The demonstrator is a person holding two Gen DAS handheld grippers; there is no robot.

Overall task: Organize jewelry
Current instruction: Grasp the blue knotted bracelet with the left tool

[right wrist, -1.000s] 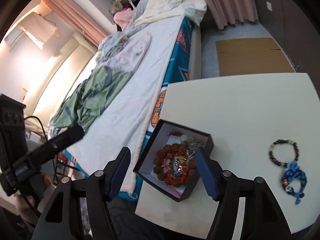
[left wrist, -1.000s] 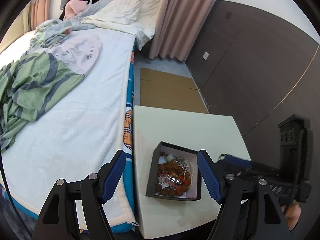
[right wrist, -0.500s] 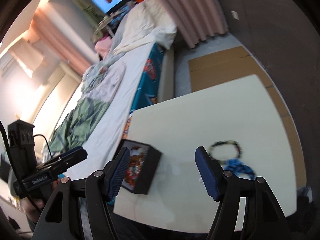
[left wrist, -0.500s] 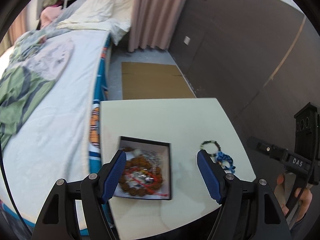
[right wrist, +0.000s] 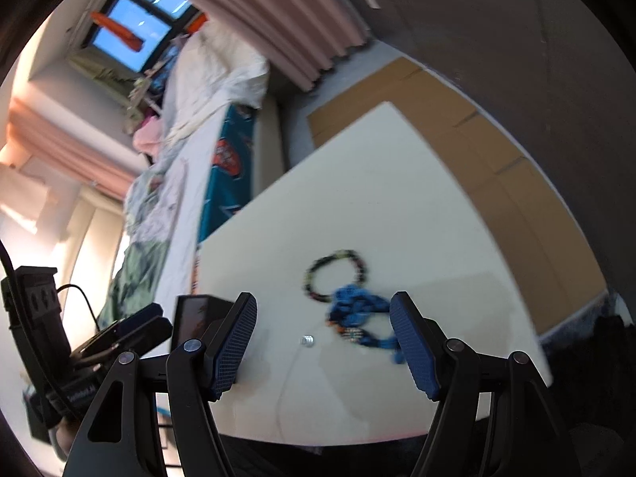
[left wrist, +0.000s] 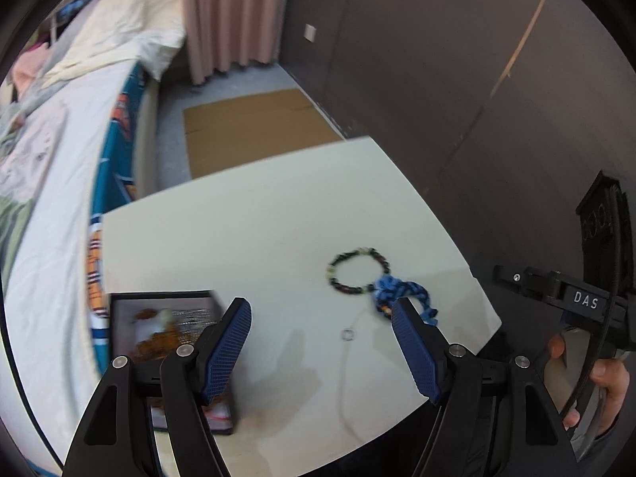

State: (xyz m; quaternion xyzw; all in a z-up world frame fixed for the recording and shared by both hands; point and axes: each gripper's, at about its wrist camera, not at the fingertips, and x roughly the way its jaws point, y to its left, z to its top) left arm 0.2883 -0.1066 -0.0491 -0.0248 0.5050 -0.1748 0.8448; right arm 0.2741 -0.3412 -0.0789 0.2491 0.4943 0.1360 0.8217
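Both the left gripper (left wrist: pixel 322 342) and the right gripper (right wrist: pixel 322 342) hang over a white table (left wrist: pixel 246 238) beside a bed (left wrist: pixel 47 183), jaws spread wide with nothing between them. 2 loose pieces, a dark bead bracelet (left wrist: pixel 357 271) and a blue braided bracelet (left wrist: pixel 399 293) touching it, lie near the table's right edge with a small ring (left wrist: pixel 347 334) just beside, well apart from the open black box (left wrist: pixel 167 320) of jewelry at left. The step in hand looks like the approach to these pieces; next, 1 gripper must drop lower and close on a bracelet.
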